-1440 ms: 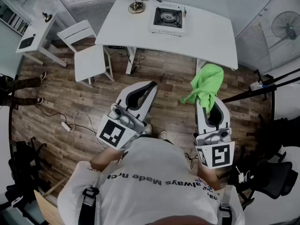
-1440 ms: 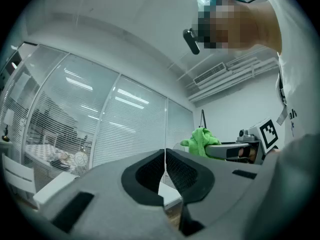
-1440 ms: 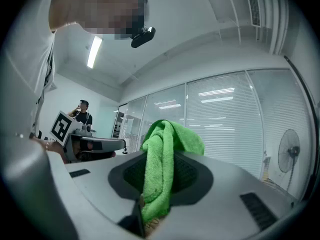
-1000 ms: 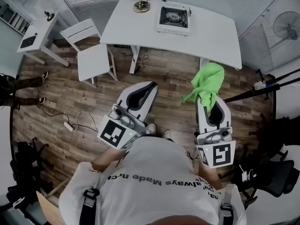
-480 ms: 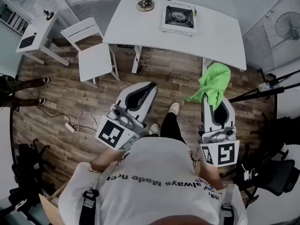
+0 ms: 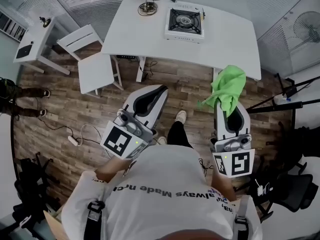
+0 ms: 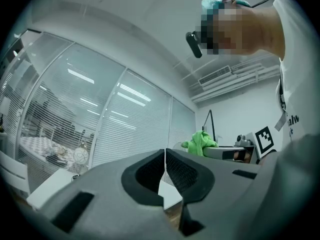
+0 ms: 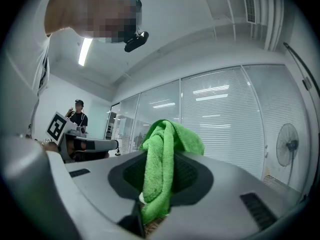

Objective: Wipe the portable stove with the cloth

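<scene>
The left gripper (image 7: pixel 164 156) has its jaws pressed together, pad to pad, w/ nothing between them, so it is empty. The right gripper (image 8: pixel 159 160) is closed on the green cloth (image 8: pixel 166 136). The cloth is pinched between the two pads, a bunch of it stands up above the tips & folds over, and a strip hangs down on the near side.

In the head view both grippers are in front of the person, over the wooden floor (image 6: pixel 187 86). They point toward the white surface (image 6: pixel 227 41) and are side by side & well apart.

The portable stove (image 6: pixel 183 22) stands on the surface near its far edge, approx. in the middle, burner up. It is well apart from both grippers & from the cloth, and nothing touches it. Left of the stove, on the same surface, there is a small round thing w/ a cable (image 6: pixel 146 7); I cannot tell what it is.

A white chair (image 6: pixel 92 66) stands at the left end of the surface. A standing fan (image 6: pixel 304 28) is at top right. The person's shoe (image 6: pixel 180 116) shows on the floor between the grippers.
</scene>
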`<state>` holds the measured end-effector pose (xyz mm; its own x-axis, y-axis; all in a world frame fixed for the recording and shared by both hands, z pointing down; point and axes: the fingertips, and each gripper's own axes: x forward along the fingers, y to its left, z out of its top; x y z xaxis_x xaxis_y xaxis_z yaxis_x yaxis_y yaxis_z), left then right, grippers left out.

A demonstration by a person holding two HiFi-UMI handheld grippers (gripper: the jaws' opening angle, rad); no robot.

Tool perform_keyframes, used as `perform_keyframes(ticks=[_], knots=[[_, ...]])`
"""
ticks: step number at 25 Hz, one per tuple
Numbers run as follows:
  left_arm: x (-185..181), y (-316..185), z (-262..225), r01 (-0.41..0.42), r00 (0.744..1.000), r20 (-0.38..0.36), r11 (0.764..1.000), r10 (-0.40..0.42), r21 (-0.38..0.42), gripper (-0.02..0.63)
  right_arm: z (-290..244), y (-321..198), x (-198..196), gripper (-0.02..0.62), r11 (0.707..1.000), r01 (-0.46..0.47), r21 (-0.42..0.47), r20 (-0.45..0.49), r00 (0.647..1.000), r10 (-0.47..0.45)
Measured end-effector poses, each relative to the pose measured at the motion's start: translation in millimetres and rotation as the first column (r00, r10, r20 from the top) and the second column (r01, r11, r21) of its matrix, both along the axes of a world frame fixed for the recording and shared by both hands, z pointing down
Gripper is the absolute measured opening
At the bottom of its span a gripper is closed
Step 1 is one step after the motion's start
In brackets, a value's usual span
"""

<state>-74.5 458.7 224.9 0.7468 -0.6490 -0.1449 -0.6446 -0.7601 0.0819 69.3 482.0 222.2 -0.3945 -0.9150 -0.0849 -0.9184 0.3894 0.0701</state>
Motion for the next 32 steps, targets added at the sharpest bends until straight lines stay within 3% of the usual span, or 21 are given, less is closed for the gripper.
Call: perform_keyframes(ticks=[16, 32], knots=[[120.7, -145.8, -5.8, 0.033, 0.999, 0.016, 0.999, -0.033, 0.004, 0.014, -1.7, -146.6, 121.8, 0.089, 0.999, 0.035, 0.002, 0.025, 0.999, -0.035], [137.7, -264.1, 11.1, 0.083, 0.996, 0.035, 0.996, -0.082, -0.021, 0.014, 13.8, -264.6, 136.6, 0.088, 0.996, 0.085, -0.023, 0.036, 0.996, -0.084]])
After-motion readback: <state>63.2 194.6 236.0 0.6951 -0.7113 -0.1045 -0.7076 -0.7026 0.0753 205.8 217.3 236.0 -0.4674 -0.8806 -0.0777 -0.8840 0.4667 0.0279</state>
